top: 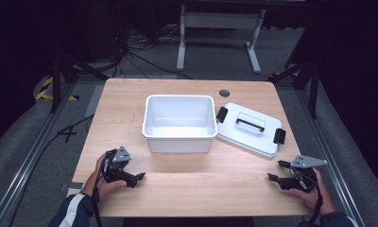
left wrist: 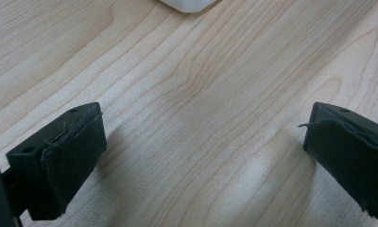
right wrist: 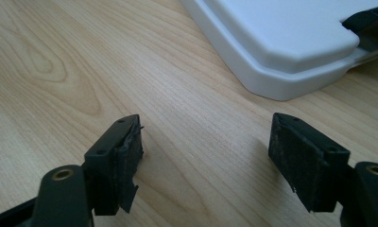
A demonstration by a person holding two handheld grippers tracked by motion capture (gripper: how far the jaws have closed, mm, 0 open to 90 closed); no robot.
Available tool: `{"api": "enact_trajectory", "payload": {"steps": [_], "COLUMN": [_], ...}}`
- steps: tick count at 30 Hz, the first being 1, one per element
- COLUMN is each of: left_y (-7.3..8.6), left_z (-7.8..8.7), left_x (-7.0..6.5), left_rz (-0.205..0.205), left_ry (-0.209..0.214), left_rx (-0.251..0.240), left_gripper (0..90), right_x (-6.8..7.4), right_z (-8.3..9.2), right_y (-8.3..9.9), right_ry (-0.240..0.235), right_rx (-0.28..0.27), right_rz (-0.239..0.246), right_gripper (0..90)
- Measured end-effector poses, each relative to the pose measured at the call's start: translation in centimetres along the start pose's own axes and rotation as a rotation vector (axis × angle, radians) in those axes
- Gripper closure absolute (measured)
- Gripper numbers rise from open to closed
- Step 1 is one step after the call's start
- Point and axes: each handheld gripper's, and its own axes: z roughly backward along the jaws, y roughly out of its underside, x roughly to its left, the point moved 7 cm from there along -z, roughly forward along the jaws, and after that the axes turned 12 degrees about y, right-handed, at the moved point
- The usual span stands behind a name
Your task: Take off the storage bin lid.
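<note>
right hand-held gripper (right wrist: 206,156) open, lid (right wrist: 291,42) near

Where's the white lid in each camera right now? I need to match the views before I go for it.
High view: the white lid lies right of centre on the table, beside the white tub.
Left gripper view: the lid is not in this picture; a white corner at the top edge is probably the tub.
Right gripper view: lid at upper right, beyond the open fingers.
Shared landmark: the wooden tabletop.
</note>
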Motion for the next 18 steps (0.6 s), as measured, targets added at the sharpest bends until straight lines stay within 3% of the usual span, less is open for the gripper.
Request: {"api": "enact_trajectory", "payload": {"steps": [18], "left_y": [-0.04], "left_z": [-0.01], "left_x": [0.07], "left_rz": [-0.001], "left_ry": [0.004], "left_rx": [0.005], "left_gripper": [0.2], "right_x": [-0.02], "right_z": [-0.04], "right_y": [-0.02], "right_ry": [0.001], "right_rx": [-0.001], "right_rz": [0.001], "right_gripper": [26.6]}}
